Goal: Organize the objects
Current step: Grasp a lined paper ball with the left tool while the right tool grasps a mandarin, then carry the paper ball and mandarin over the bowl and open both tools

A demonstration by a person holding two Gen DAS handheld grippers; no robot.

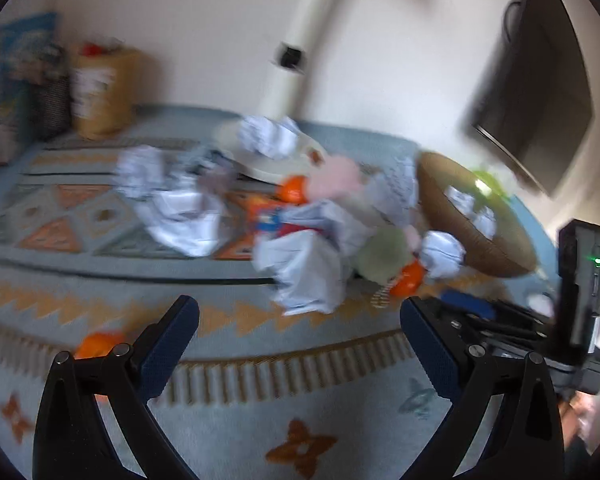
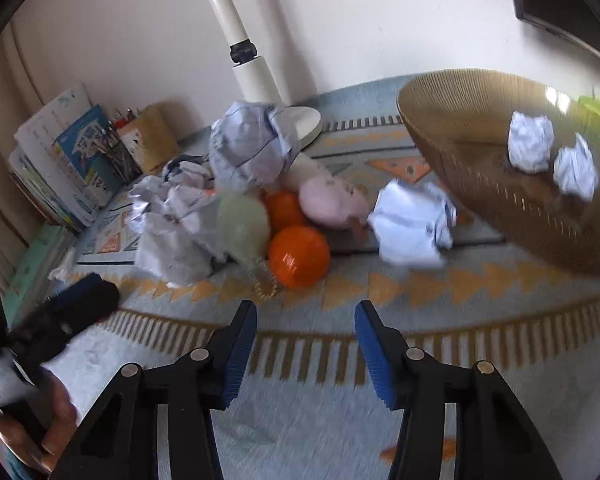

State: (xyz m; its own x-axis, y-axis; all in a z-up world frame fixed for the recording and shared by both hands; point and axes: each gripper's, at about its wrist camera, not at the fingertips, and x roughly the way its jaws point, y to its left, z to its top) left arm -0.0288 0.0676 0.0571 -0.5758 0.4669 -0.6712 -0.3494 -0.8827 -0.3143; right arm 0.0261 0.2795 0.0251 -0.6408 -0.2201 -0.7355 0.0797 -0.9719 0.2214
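Note:
A heap of crumpled paper balls (image 2: 414, 222), orange balls (image 2: 299, 255), a pale green ball (image 2: 244, 226) and a pink ball (image 2: 332, 202) lies on a patterned rug. A woven brown basket (image 2: 472, 148) at the right holds two paper balls (image 2: 530, 146). My right gripper (image 2: 306, 344) is open and empty, low over the rug in front of the orange ball. My left gripper (image 1: 300, 344) is open and empty, in front of a large crumpled paper (image 1: 306, 276). The basket (image 1: 500, 254) shows at right in the left wrist view, which is blurred.
A white fan stand (image 2: 256, 76) rises behind the heap. Books (image 2: 60, 160) and a brown box (image 2: 156, 136) stand against the wall at left. A dark TV (image 1: 540, 92) hangs on the wall. One orange ball (image 1: 96, 344) lies apart by my left finger.

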